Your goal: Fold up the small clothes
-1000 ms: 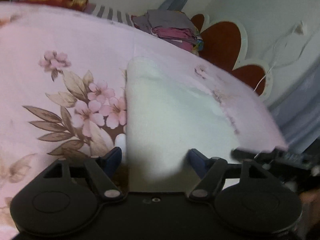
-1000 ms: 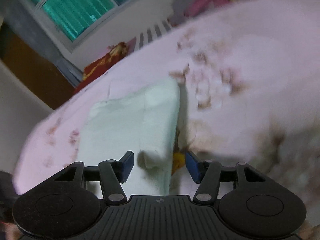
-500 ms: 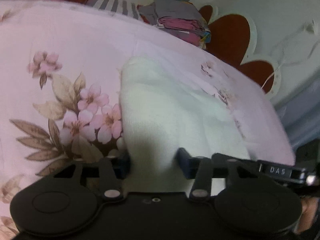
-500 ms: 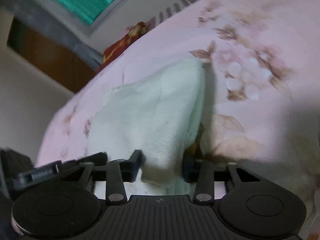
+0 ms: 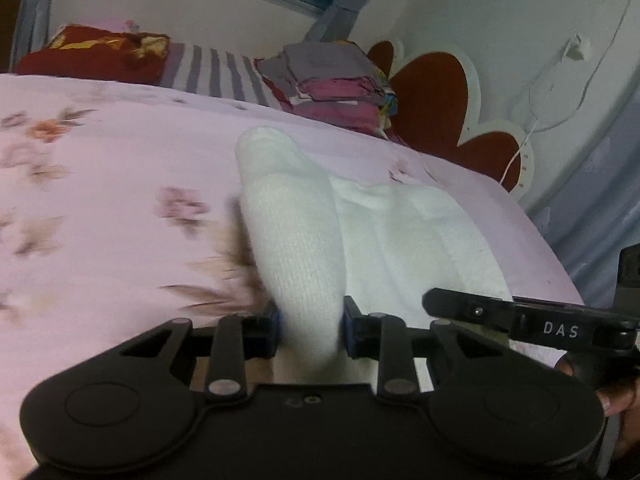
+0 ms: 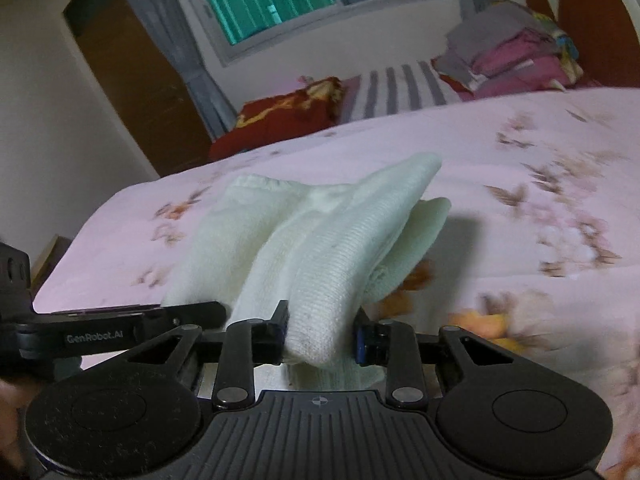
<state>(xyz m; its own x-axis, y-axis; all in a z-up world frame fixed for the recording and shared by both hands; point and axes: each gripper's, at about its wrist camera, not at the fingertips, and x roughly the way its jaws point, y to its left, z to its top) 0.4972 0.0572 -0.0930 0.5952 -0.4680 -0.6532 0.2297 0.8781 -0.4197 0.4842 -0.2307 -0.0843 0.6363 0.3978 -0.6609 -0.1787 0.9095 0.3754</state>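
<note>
A small white knitted garment (image 5: pixel 296 240) lies on the pink floral bedsheet (image 5: pixel 100 200), with one edge raised. My left gripper (image 5: pixel 311 330) is shut on the near edge of the garment and holds a ridge of it up. My right gripper (image 6: pixel 322 336) is shut on another near part of the same white garment (image 6: pixel 332 248), which bunches up in folds above the sheet (image 6: pixel 520 160). The right gripper's finger shows at the right of the left wrist view (image 5: pixel 520 312). The left gripper shows at the left of the right wrist view (image 6: pixel 120 320).
A stack of folded clothes (image 5: pixel 332 84) sits at the head of the bed by a red and white headboard (image 5: pixel 432 96). A red pillow (image 5: pixel 92 54) and striped cloth (image 5: pixel 216 76) lie at the far side. The bed's edge drops off at the right (image 5: pixel 560 264).
Both grippers closed on the white garment and lifted its near edge. The cloth now stands up in folds instead of lying flat.
</note>
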